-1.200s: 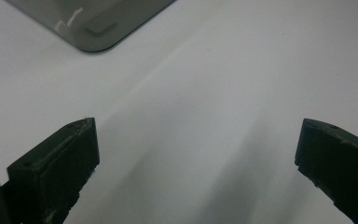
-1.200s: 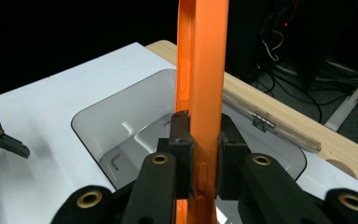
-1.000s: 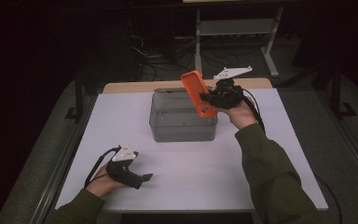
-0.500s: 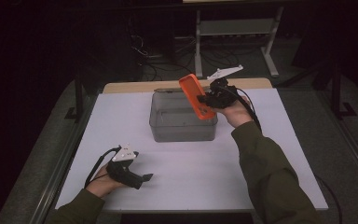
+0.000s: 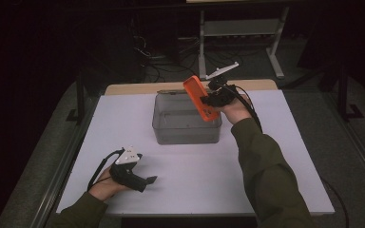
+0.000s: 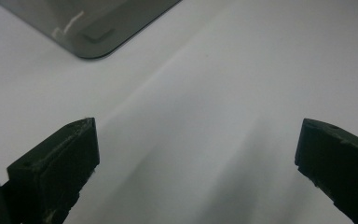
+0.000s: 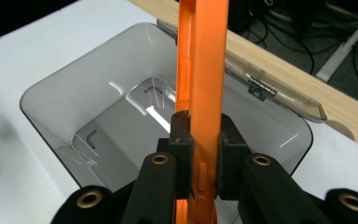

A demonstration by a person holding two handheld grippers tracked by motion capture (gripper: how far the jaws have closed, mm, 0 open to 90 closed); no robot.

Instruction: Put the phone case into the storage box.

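- Table (image 5: 275, 190): white top; work sits at its far half.
- Bin (image 5: 186, 118): clear, open, nothing inside as far as the right gripper view (image 7: 135, 121) shows — hinged lid folded back at 12 o'clock.
- Case (image 5: 201, 99): orange, slim, tilted, held in air over the bin's 3 o'clock rim (image 7: 203, 70). Not yet in.
- Right gripper (image 5: 215, 99): jaws clamped on the case's edges (image 7: 204, 161).
- Left gripper (image 5: 145, 182): rests at the table's 7 o'clock, jaws wide, holding nothing.
- Judgement: pickup done — lowering into the bin and release remain.

Bright table (image 5: 266, 190) (dark, murky surroundings)
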